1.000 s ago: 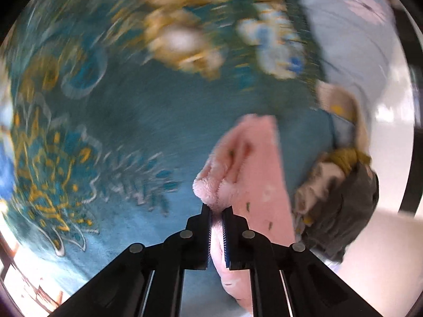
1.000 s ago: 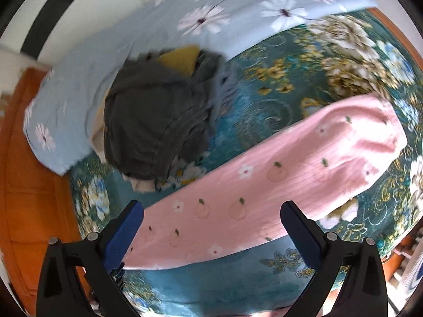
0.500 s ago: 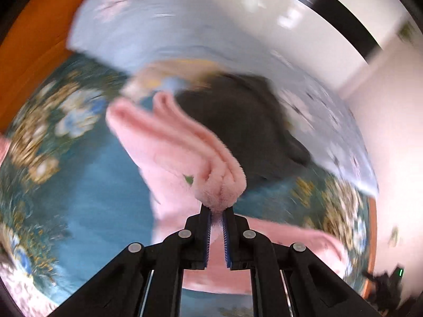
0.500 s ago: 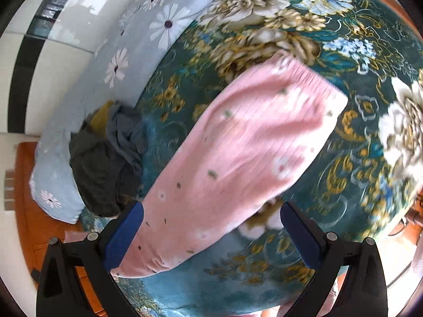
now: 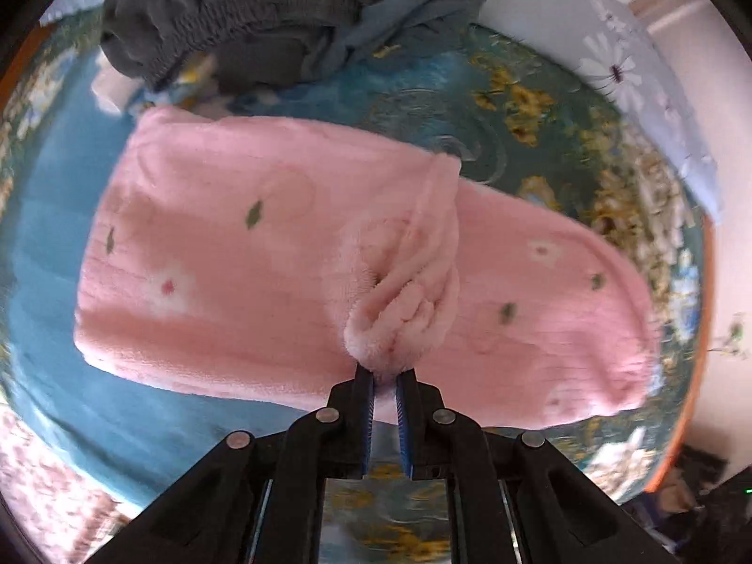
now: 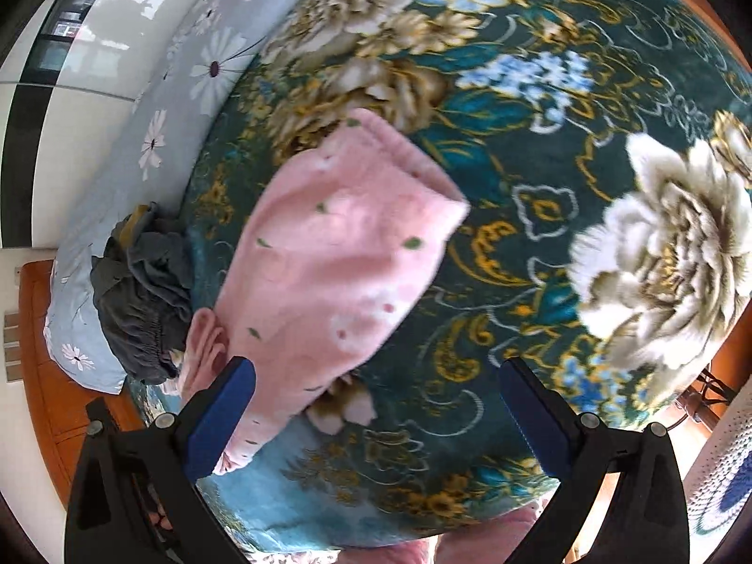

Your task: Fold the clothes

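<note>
1. The bed [image 6: 540, 244] fills most of both views. It has a dark teal blanket with big gold and white flowers on it.

2. A light blue pillow with daisies [image 6: 207, 70] lies along the upper left of the right wrist view. In the left wrist view it sits in the upper right.

3. The pink fleece pants [image 5: 225, 254] lie on the blanket in the middle of the left wrist view. One end is folded over the rest. The long way runs from left to right there, dipping a bit to the lower right. In the right wrist view the pants [image 6: 329, 272] run from the lower left up toward the middle.

4. A heap of dark grey clothes [image 5: 225, 14] sits at the top of the left wrist view, just beside the pants.

5. The left gripper [image 5: 385, 385] is at the bottom middle. Its fingers are pinched tight on a bunched bit of the pink pants.

6. The right gripper [image 6: 376, 404] hangs above the bed with its fingers spread wide, holding nothing.

7. I think the pants are soft, fluffy and light. They will flop and sag, not stay stiff. The thick hem or an end corner looks like the best spot to grab.
</note>
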`<state>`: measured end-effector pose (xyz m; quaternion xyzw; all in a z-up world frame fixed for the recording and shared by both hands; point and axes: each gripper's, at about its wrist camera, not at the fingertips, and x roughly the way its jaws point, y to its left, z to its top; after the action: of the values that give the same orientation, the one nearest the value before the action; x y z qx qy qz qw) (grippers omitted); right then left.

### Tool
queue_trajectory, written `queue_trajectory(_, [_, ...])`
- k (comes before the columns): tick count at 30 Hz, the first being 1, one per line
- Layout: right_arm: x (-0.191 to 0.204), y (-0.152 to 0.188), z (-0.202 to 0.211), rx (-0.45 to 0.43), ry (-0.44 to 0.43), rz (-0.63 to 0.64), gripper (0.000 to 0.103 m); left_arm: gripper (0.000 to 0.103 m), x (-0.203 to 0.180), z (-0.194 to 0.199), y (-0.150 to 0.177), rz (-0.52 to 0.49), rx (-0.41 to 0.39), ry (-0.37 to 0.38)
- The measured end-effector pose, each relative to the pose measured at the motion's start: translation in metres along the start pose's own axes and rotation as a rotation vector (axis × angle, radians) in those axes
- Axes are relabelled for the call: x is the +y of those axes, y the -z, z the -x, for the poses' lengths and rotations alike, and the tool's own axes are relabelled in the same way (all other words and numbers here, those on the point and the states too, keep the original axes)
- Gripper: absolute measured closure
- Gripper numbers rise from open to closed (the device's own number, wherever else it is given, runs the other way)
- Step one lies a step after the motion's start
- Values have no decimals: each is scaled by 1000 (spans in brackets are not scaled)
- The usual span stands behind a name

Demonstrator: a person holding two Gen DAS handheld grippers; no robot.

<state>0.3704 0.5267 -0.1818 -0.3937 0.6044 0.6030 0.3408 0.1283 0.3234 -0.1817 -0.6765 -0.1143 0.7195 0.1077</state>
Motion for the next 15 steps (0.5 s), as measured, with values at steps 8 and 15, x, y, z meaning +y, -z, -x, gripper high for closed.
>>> queue_trajectory(8, [17, -7, -16, 36, -49, 25, 0, 48, 12, -6, 11, 83, 187, 121])
queue_trajectory(15, [4, -25, -30, 18, -99, -68, 0, 44, 58, 58, 8, 181, 37, 83])
